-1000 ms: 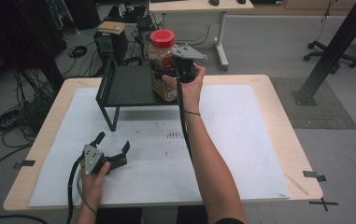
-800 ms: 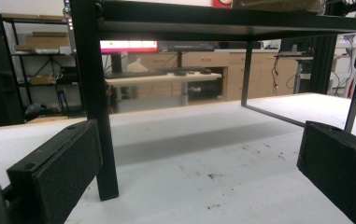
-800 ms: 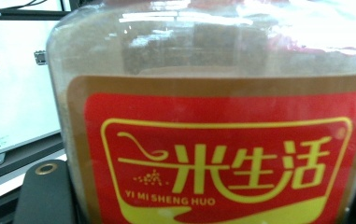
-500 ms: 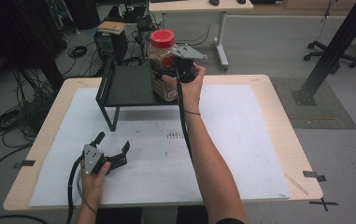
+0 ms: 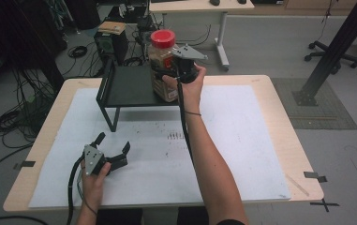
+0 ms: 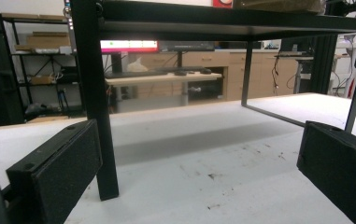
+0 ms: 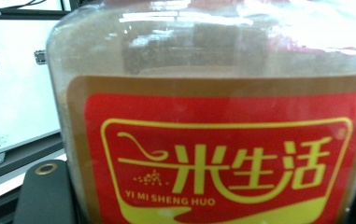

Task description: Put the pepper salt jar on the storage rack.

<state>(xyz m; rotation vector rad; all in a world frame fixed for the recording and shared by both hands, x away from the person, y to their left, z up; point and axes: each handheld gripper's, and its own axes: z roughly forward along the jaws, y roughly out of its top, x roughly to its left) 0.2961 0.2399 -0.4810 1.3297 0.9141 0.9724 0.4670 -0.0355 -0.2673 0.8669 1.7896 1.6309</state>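
Clear plastic jar with red lid [image 5: 163, 65], brown powder inside, on black metal shelf [image 5: 129, 86]. Right tongs [image 5: 174, 70] squeeze jar. Left tongs [image 5: 113, 147] wide open, empty, near shelf leg.

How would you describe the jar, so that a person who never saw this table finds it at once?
Look at the black shelf at the far side of the table. At its right end the right gripper grips a clear jar of brown powder, with a red lid and red label.
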